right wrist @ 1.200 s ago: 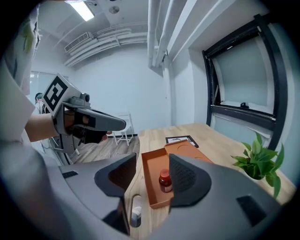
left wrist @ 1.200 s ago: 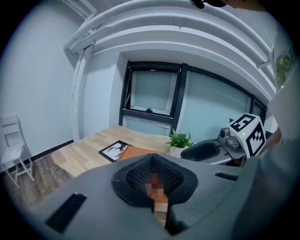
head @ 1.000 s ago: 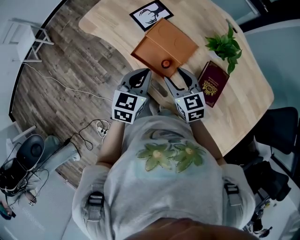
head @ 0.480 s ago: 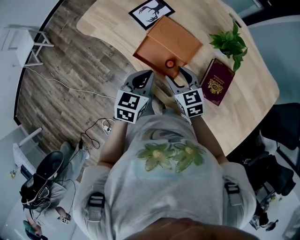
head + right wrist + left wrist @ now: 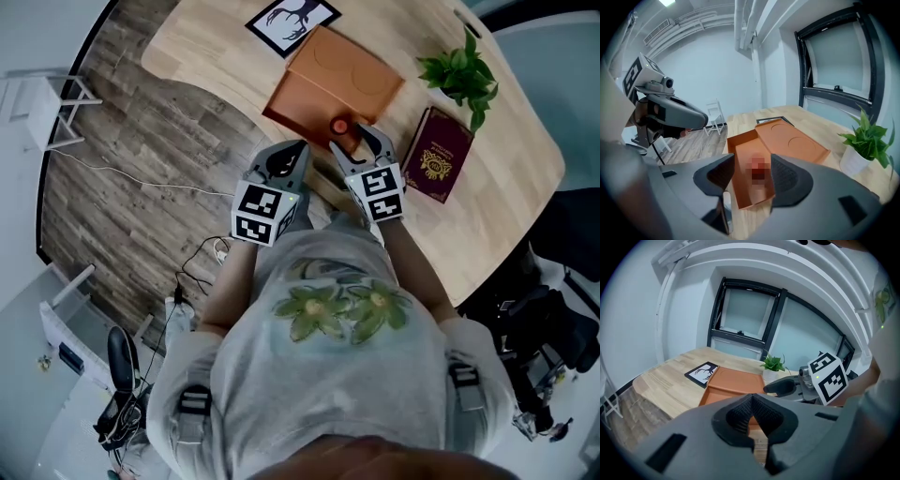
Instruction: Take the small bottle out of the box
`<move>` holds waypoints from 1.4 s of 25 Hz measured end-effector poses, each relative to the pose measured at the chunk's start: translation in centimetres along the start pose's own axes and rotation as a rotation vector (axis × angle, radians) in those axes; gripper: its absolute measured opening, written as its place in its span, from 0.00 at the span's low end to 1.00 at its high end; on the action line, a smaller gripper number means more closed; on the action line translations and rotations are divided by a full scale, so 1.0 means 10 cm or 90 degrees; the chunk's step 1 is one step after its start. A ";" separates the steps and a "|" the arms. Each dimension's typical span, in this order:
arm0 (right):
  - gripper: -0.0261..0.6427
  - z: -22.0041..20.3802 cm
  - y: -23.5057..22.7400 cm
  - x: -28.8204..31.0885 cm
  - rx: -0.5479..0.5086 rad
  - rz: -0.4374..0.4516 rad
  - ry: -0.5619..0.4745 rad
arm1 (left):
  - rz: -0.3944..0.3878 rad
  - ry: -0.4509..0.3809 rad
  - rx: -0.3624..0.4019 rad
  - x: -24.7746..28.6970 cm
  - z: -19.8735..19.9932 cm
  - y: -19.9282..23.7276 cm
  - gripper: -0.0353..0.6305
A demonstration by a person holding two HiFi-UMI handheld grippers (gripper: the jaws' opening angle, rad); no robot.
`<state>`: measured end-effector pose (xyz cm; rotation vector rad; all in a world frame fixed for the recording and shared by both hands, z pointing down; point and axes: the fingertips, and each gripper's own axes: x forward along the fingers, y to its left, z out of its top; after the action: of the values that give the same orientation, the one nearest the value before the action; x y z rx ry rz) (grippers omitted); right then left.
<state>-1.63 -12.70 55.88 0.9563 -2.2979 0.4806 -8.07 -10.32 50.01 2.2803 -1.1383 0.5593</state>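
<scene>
An open orange box [image 5: 319,98] lies on the wooden table [image 5: 506,159], its lid folded back. A small bottle with a red cap [image 5: 339,126] stands at the box's near end. My right gripper [image 5: 364,141] is open, its tips just short of that end. In the right gripper view the bottle [image 5: 758,169] shows beyond the gap of the right gripper [image 5: 754,176], inside the box [image 5: 740,154] and untouched. My left gripper [image 5: 292,150] is shut and empty beside the table edge. The left gripper [image 5: 752,414] points toward the box [image 5: 731,383].
A potted plant [image 5: 461,73] and a dark red book [image 5: 436,167] sit right of the box. A black-and-white picture [image 5: 291,14] lies beyond it. Cables [image 5: 202,253] trail on the wooden floor to the left. A white chair [image 5: 714,117] stands farther off.
My right gripper has moved forward to the box's near end, close to the bottle. The left gripper has barely shifted. The head view has swung a little.
</scene>
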 end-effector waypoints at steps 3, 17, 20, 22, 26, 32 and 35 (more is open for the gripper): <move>0.36 -0.05 -0.03 0.06 0.008 -0.002 0.012 | -0.011 0.013 0.000 0.04 -0.06 -0.01 0.06; 0.37 -0.22 -0.09 0.35 0.030 -0.018 0.061 | -0.022 0.047 0.001 0.17 -0.16 0.13 0.06; 0.37 -0.24 -0.10 0.41 0.034 -0.022 0.070 | -0.024 0.052 0.001 0.19 -0.17 0.17 0.06; 0.37 -0.26 -0.11 0.45 0.035 -0.026 0.075 | -0.026 0.054 0.002 0.20 -0.17 0.20 0.06; 0.37 -0.30 -0.12 0.52 0.036 -0.036 0.085 | -0.030 0.058 0.002 0.21 -0.17 0.25 0.06; 0.37 -0.34 -0.14 0.60 0.041 -0.041 0.099 | -0.039 0.066 0.002 0.26 -0.19 0.31 0.06; 0.37 -0.35 -0.15 0.62 0.041 -0.044 0.106 | -0.044 0.069 0.002 0.28 -0.20 0.32 0.06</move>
<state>-2.64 -15.02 62.69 0.9851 -2.1041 0.5858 -9.38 -12.41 54.01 2.2529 -1.0033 0.6499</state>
